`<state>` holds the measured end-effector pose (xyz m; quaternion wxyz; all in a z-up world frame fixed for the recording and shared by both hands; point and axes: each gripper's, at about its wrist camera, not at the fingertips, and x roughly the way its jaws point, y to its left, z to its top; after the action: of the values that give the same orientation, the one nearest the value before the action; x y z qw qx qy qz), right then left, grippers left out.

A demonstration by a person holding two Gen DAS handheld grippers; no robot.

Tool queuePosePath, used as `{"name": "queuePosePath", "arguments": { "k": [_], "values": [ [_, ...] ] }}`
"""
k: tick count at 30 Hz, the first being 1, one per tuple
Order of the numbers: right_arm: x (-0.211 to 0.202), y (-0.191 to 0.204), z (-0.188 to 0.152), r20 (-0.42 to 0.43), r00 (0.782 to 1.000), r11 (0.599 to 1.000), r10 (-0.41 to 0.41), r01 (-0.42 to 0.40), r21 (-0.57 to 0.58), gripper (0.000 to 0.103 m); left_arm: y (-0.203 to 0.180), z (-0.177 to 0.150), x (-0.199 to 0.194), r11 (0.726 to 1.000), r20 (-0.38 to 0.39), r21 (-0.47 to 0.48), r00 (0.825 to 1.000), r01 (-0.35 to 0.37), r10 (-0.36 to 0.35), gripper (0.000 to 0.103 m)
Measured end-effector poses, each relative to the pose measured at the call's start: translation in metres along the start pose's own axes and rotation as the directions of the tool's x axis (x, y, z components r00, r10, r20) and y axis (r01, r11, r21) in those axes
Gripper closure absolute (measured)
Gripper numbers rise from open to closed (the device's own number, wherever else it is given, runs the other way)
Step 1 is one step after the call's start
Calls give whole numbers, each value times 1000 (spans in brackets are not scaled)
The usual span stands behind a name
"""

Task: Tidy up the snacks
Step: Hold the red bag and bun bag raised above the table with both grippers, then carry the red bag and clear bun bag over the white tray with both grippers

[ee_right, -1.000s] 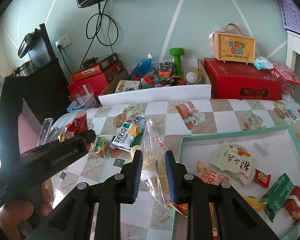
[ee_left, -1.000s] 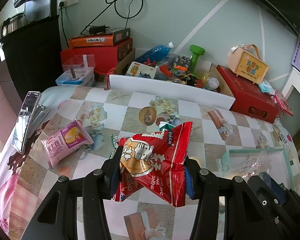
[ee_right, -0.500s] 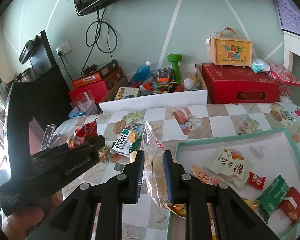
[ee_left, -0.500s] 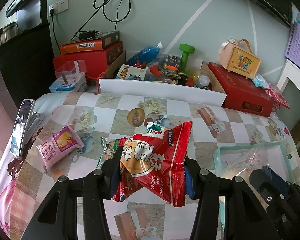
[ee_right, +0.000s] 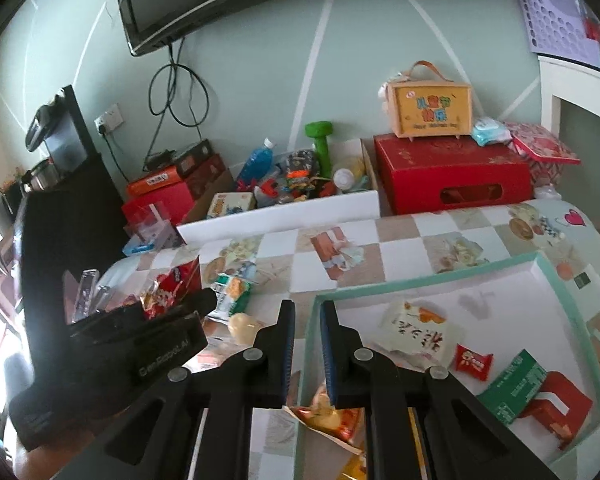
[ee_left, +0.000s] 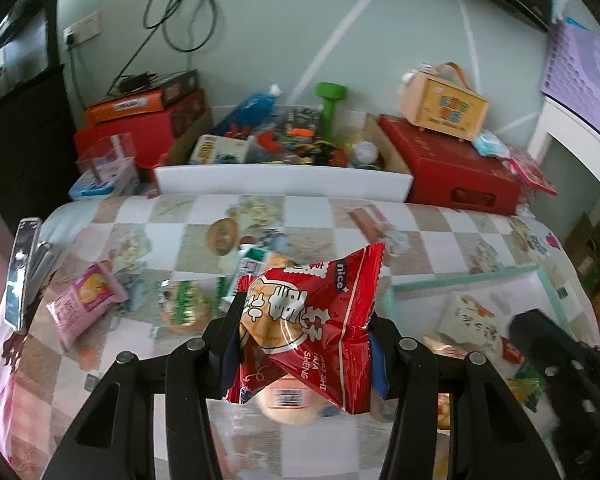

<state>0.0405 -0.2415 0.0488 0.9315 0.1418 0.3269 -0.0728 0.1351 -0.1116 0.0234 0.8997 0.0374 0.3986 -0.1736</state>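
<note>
My left gripper (ee_left: 304, 332) is shut on a red snack packet (ee_left: 308, 332) and holds it above the checkered table. It shows at the left of the right wrist view (ee_right: 172, 304). My right gripper (ee_right: 307, 312) is empty, its jaws a narrow gap apart over the left rim of the teal-edged tray (ee_right: 540, 264). The tray holds a white packet (ee_right: 420, 328), a small red candy (ee_right: 473, 362), a green packet (ee_right: 514, 380), a red box (ee_right: 560, 404) and an orange packet (ee_right: 332, 416). A clear bag with a pale bun (ee_right: 242, 326) lies on the table left of the tray.
Loose snacks lie on the table: a pink packet (ee_left: 84, 304), a green-white cracker packet (ee_right: 232, 292) and a small green one (ee_left: 184, 308). A phone (ee_left: 22, 272) stands at the left edge. A white box of clutter (ee_right: 284, 216) and a red box (ee_right: 452, 176) line the back.
My right gripper has let go of the clear bag, which now lies on the table, and has moved over the tray's left rim. My left gripper has carried the red packet rightward toward the tray.
</note>
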Motion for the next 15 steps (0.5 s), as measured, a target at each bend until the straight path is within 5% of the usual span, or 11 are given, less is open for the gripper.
{"name": "queuePosePath", "arguments": {
  "k": [6,12,14,15],
  "values": [
    [16,10,-7,-55,998,999,28,-30,-35,89,9,-2,-1,999,-12,-29,1000,-29,29,51],
    [41,30,-18,-128,990,996,55,-64,-67,87,56,-10,-8,981,-33,-138,990,-138,135,51],
    [50,38,-23,-153,987,994,57,-70,-83,78,74,-19,-8,969,-57,-182,986,-167,160,51],
    [54,41,-25,-161,985,994,55,-70,-87,63,81,-23,-9,964,-69,-198,984,-177,166,51]
  ]
}}
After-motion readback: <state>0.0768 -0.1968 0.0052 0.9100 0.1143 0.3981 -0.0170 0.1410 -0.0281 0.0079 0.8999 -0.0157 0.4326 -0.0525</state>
